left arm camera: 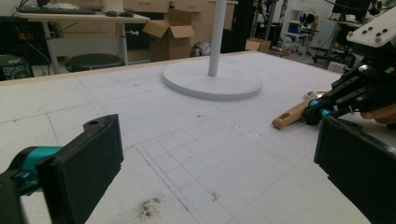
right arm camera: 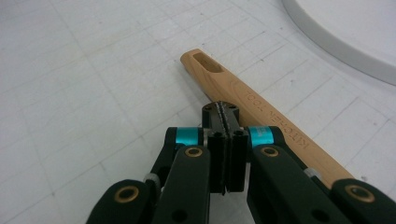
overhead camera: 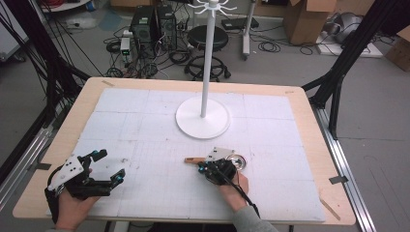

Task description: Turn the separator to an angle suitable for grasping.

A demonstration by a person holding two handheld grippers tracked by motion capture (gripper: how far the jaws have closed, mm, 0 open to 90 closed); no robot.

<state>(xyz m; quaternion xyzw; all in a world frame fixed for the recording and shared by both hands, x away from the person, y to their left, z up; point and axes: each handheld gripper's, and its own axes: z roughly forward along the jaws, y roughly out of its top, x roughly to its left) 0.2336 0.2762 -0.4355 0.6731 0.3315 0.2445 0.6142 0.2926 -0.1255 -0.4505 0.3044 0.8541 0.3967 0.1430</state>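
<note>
A wooden surface (overhead camera: pixel 309 145) carries a white gridded mat (overhead camera: pixel 145 125). On the mat stand a white stand's round base (overhead camera: pixel 202 123) toward the far side and, nearer, a wooden-handled utensil (overhead camera: pixel 193 160) lying flat.

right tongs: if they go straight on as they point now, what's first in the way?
Probably the wooden handle. The right tongs, jaws shut with nothing between them, angle down just above it, tips over its near edge. Depth is unclear, so they could slip past that edge onto the white table mat.
</note>
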